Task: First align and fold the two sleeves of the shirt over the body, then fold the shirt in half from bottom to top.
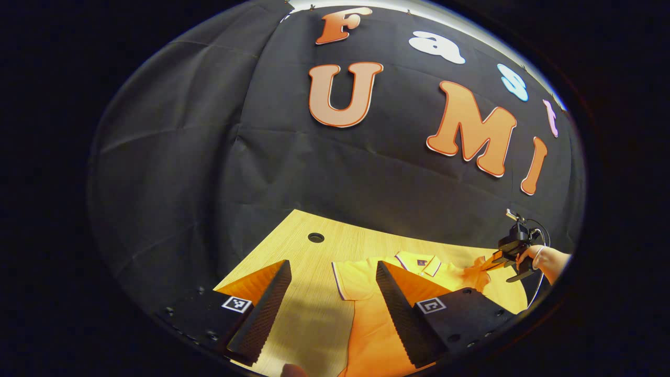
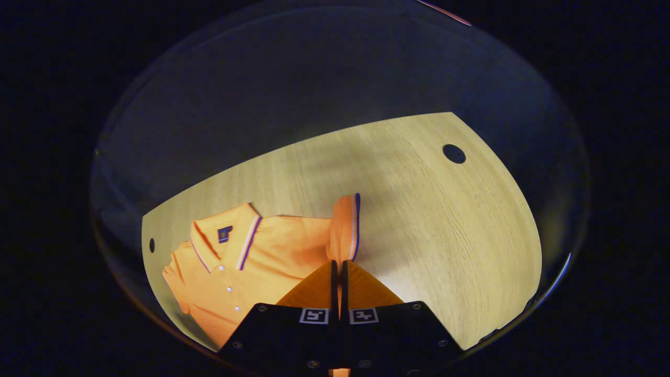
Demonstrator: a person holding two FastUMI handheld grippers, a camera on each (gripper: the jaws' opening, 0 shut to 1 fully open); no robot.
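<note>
An orange polo shirt (image 1: 366, 324) lies face up on the wooden table (image 1: 309, 256), its striped collar (image 1: 419, 264) toward the far wall. My left gripper (image 1: 333, 263) hovers open above the shirt's near sleeve (image 1: 346, 280), with nothing between its fingers. In the left gripper view, my right gripper (image 1: 494, 260), held by a hand (image 1: 544, 259), pinches the far sleeve (image 1: 479, 269). In the right gripper view, the right gripper (image 2: 339, 264) is shut on that sleeve (image 2: 344, 225), whose striped cuff stands lifted beside the shirt body (image 2: 272, 251) and collar (image 2: 225, 241).
A round cable hole (image 1: 315, 237) pierces the table near the far left corner, and the same kind of hole (image 2: 454, 153) shows in the right gripper view. Bare wood (image 2: 445, 235) spreads beyond the lifted sleeve. The black cloth wall (image 1: 314, 167) stands behind the table.
</note>
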